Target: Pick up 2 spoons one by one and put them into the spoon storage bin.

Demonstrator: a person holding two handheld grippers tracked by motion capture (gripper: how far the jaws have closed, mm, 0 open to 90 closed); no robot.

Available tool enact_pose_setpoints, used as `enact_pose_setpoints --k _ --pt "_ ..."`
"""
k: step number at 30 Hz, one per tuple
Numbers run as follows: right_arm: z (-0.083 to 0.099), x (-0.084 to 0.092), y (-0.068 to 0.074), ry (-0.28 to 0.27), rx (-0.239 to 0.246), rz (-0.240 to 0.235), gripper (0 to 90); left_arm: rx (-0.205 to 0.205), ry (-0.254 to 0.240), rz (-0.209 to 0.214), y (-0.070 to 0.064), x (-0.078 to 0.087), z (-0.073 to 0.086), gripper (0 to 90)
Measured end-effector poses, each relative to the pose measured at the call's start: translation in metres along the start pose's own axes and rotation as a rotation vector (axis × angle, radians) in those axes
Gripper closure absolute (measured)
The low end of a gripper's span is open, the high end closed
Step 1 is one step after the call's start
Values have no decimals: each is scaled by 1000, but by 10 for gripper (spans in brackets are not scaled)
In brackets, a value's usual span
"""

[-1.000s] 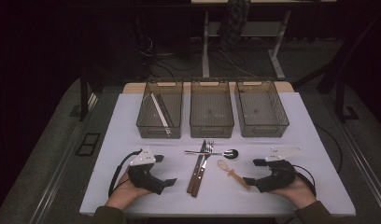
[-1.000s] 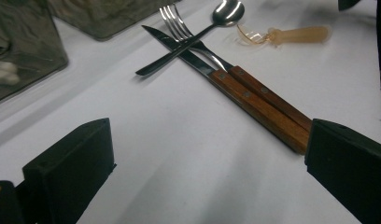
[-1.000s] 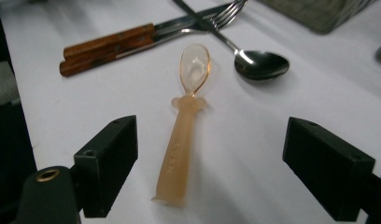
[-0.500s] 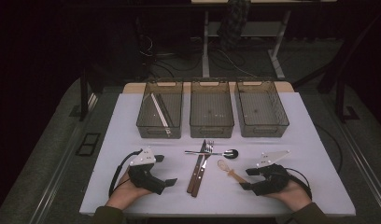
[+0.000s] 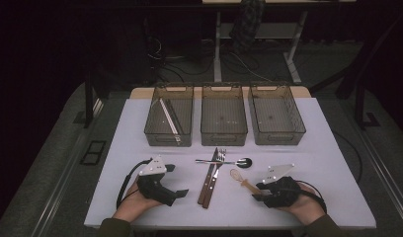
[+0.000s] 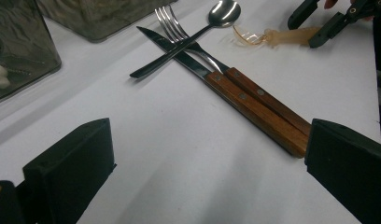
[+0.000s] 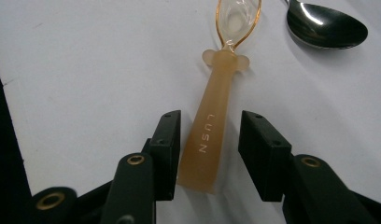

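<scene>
A translucent amber plastic spoon [image 7: 209,135] lies flat on the white table [image 5: 313,148]. My right gripper [image 7: 209,154] straddles its handle. The jaws have just been closing with the handle between them; a gap remains at the right pad, so it stands open. In the high view the amber spoon [image 5: 241,180] lies just left of the right gripper [image 5: 259,191]. My left gripper [image 5: 174,180] rests on the table at the left, jaws wide open and empty, and faces a wooden-handled knife and fork [image 6: 258,105] with a metal spoon [image 6: 221,11] laid across them.
Three smoky clear bins stand in a row at the back: the left bin [image 5: 169,143] holds long thin utensils, while the middle bin [image 5: 224,140] and right bin [image 5: 277,139] look bare. The metal spoon [image 7: 326,28] lies close to the amber spoon's bowl.
My right gripper has shifted left to the amber spoon, and its jaws have narrowed around the handle. The left gripper and the cutlery have stayed put.
</scene>
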State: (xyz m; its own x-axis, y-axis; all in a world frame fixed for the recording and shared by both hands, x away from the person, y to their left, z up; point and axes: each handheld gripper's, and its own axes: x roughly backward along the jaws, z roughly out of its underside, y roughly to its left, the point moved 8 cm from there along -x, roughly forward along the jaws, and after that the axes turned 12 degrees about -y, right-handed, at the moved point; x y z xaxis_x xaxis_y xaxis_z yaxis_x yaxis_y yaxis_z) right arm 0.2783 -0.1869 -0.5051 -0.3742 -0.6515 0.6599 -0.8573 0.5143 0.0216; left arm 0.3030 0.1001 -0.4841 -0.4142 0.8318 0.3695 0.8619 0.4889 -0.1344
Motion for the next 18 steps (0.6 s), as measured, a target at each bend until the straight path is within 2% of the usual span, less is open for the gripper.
enact_pose_setpoints --k 6,18 --pt "0 1 -1 6 -14 1 688 -2 1 1 0 0 0 0" --pt "0 2 -1 13 -17 -5 736 -6 6 4 -1 -2 0 1"
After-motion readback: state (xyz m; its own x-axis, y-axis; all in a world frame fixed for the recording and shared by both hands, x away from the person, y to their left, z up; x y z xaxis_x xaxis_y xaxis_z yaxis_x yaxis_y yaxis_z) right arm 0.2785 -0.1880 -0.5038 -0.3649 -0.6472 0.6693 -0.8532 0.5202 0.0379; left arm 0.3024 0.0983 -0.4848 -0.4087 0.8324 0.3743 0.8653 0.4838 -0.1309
